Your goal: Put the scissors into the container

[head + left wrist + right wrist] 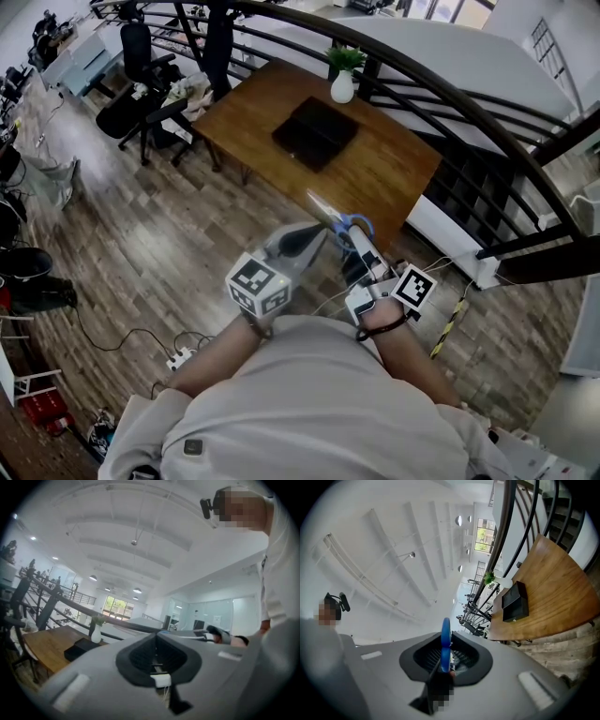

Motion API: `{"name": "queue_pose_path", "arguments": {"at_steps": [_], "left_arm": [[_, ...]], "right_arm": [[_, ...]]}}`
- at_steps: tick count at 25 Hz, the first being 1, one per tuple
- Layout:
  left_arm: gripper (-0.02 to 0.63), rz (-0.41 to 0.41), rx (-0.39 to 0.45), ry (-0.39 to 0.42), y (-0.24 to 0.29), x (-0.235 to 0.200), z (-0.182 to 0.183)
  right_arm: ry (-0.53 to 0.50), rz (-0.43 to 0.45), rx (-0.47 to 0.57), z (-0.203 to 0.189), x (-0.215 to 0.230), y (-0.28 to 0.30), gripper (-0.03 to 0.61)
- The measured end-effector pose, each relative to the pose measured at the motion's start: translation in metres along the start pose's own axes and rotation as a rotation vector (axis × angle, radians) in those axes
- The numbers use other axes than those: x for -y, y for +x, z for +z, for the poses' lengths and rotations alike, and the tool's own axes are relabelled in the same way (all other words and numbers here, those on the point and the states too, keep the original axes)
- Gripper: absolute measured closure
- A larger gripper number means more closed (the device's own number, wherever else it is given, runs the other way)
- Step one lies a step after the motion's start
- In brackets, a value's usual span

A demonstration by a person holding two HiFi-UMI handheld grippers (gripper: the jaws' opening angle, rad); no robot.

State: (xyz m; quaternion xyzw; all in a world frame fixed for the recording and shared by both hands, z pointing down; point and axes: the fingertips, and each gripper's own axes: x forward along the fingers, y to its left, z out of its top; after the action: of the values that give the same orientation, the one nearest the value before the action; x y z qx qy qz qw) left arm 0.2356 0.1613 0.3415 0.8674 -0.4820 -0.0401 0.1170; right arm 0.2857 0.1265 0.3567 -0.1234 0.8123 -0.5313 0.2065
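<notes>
Blue-handled scissors point(349, 225) stick up from my right gripper point(359, 246), blades slanting up and left. In the right gripper view the blue handle loop point(446, 644) stands edge-on between the jaws, which are shut on it. My left gripper point(317, 234) is beside it on the left; its jaws meet at the tip point(156, 635) with nothing between them. The black container point(315, 132) lies on the wooden table point(398, 173) ahead, well beyond both grippers. It also shows as a dark box point(82, 648) in the left gripper view and a dark box point(515, 603) in the right gripper view.
A white vase with a green plant point(342, 84) stands at the table's far edge. A black curved railing point(450, 98) runs behind the table. Office chairs point(141, 89) stand at the left. Cables and a power strip point(178, 358) lie on the wooden floor.
</notes>
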Motion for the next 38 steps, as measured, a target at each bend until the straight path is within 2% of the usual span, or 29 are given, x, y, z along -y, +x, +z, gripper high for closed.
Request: {"name": "queue_pose_path", "arguments": {"at_steps": [8, 13, 18, 26, 33, 38], "left_arm": [[0.612, -0.026, 0.006, 0.024, -0.019, -0.096, 0.038], [0.612, -0.042, 0.007, 0.051, -0.048, -0.155, 0.069], [0.612, -0.053, -0.006, 0.041, -0.073, -0.202, 0.077], [0.612, -0.072, -0.015, 0.01, -0.095, -0.246, 0.072], [0.612, -0.071, -0.031, -0.012, -0.084, -0.275, 0.069], [0.612, -0.051, -0.044, -0.008, -0.081, -0.288, 0.069]], "right_arm": [[-0.016, -0.006, 0.024, -0.01, 0.006, 0.101, 0.52], [-0.022, -0.001, 0.032, -0.032, 0.0, 0.172, 0.52], [-0.013, -0.002, 0.041, -0.055, 0.0, 0.224, 0.52], [-0.003, -0.028, 0.045, -0.079, 0.012, 0.263, 0.52], [0.017, -0.051, 0.033, -0.07, 0.034, 0.289, 0.52], [0.024, -0.025, 0.018, -0.062, 0.038, 0.311, 0.52]]}}
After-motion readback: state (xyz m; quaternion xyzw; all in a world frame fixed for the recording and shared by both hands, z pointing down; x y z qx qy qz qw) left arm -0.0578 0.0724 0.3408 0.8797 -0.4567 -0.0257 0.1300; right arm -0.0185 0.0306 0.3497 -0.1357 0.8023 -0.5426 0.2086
